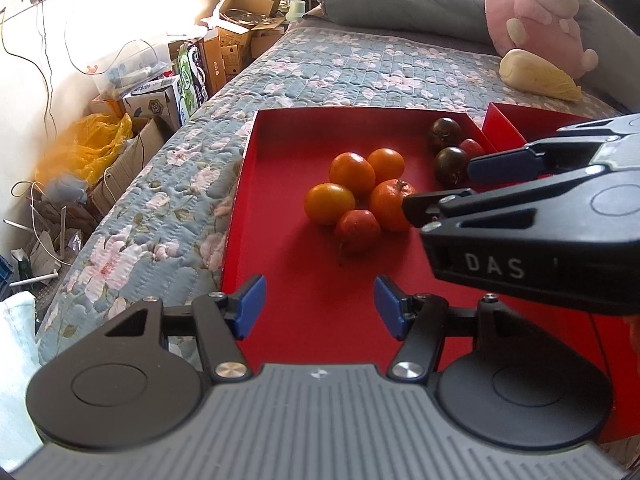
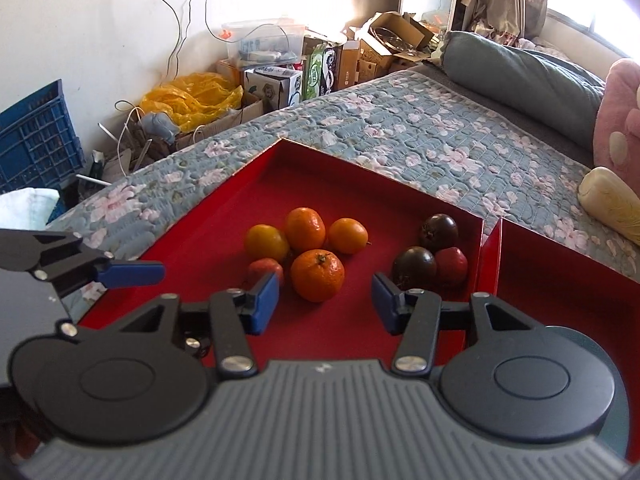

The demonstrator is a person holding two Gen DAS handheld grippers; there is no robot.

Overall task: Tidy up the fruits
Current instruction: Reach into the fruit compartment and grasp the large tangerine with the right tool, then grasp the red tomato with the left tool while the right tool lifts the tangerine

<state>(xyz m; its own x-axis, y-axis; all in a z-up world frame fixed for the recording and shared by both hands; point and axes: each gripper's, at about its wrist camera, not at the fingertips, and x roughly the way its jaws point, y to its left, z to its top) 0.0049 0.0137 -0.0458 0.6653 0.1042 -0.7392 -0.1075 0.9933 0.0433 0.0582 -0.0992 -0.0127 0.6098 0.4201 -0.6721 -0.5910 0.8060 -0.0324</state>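
Observation:
A red tray lies on the bed. In its middle sits a cluster of several orange fruits, among them a tangerine, and a small reddish fruit. Two dark tomatoes and a red fruit sit at the tray's far right corner. My left gripper is open and empty, above the near tray floor. My right gripper is open and empty, just short of the tangerine; it also shows in the left wrist view.
A second red tray adjoins on the right. A pale cabbage, a pink plush toy and a grey pillow lie on the floral quilt. Boxes and clutter fill the floor beyond the bed.

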